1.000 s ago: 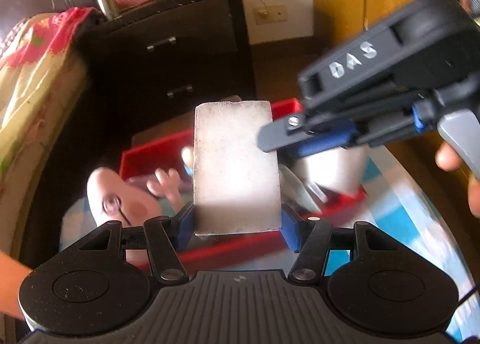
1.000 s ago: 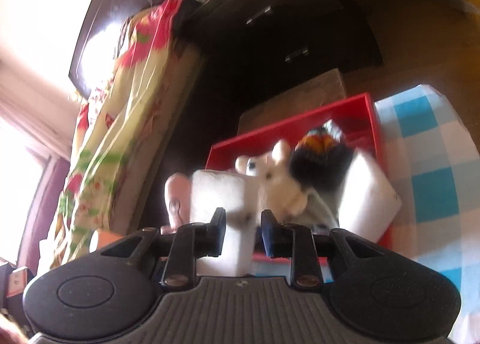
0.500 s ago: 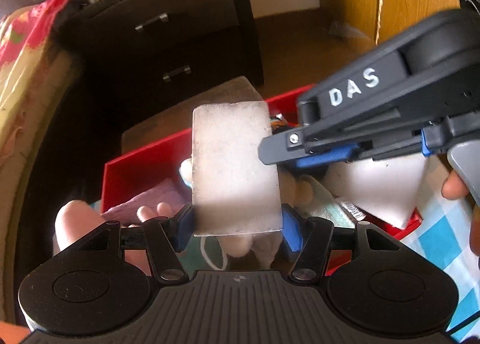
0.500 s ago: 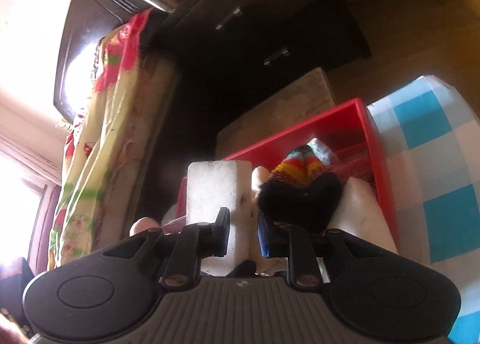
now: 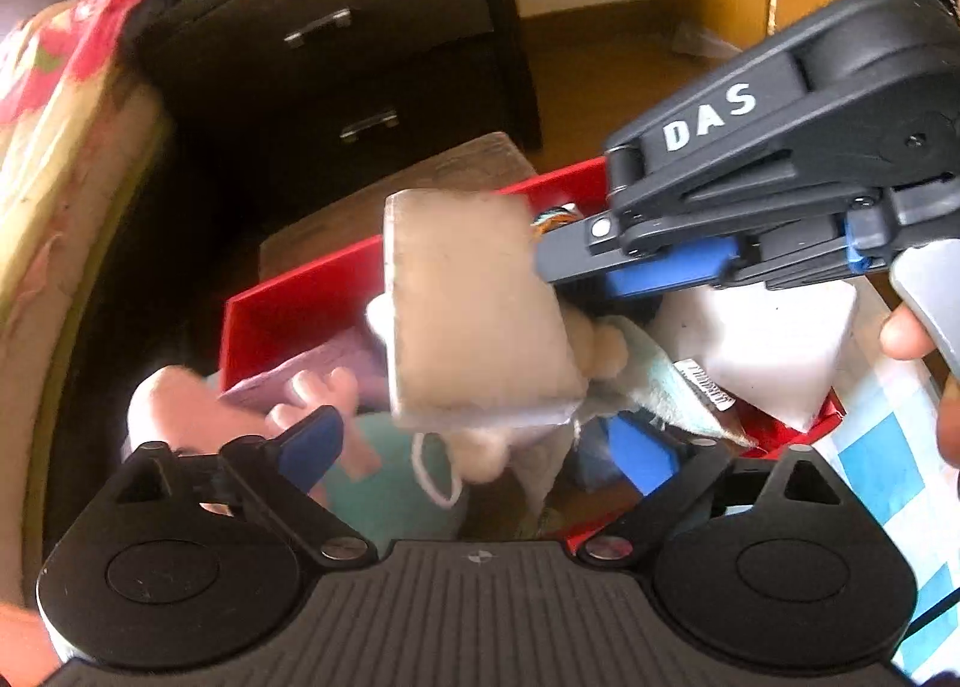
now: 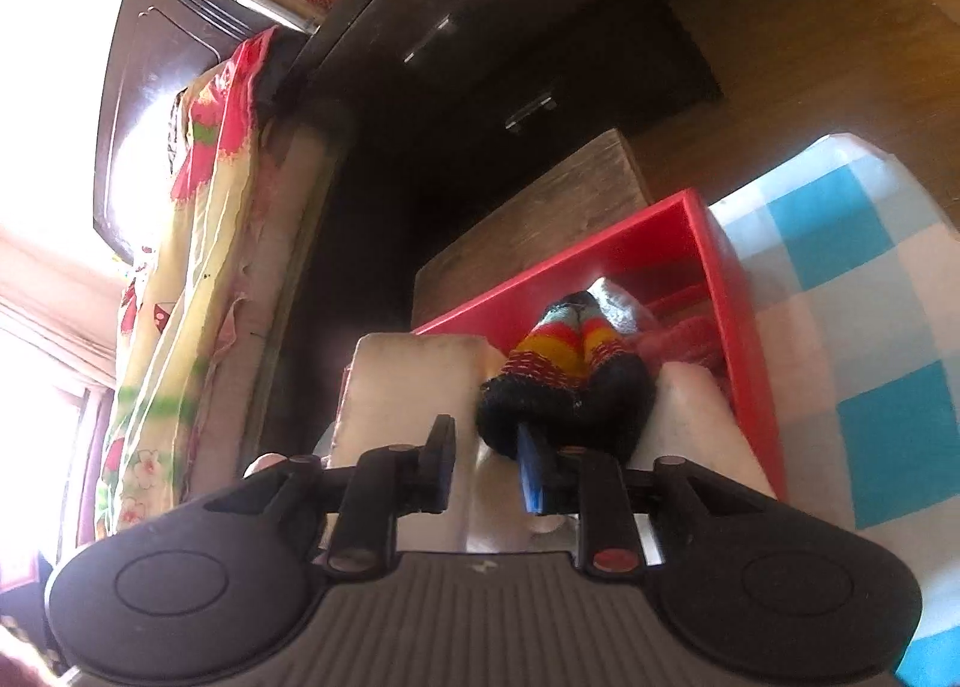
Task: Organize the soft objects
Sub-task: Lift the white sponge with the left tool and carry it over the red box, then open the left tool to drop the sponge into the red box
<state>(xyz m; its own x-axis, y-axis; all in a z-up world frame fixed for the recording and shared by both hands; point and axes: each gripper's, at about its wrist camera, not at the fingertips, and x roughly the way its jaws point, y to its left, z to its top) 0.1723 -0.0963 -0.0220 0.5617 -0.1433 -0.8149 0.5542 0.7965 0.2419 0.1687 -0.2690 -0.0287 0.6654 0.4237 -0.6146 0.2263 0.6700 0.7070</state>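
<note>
A whitish sponge block [image 5: 474,309] is tilted above the red box [image 5: 288,297], loose between the spread fingers of my left gripper [image 5: 480,441], which is open. My right gripper [image 6: 486,465] is open too; it shows in the left wrist view [image 5: 750,195] with its fingertip at the block's right edge. In the right wrist view the block [image 6: 408,387] stands left of a black knitted piece with coloured stripes [image 6: 564,375] in the red box [image 6: 744,339]. A white plush toy [image 5: 480,447], a pink toy [image 5: 174,405] and white foam [image 5: 774,345] lie there as well.
The box sits on a blue and white checked cloth [image 6: 852,327]. A dark dresser [image 5: 336,63] stands behind, with a brown cardboard box [image 6: 540,213] in front of it. A bed with a flowered cover [image 6: 186,243] is to the left.
My left gripper has opened and let go of the sponge block, which has tipped to the right. My right gripper has opened as well, beside the block and over the box.
</note>
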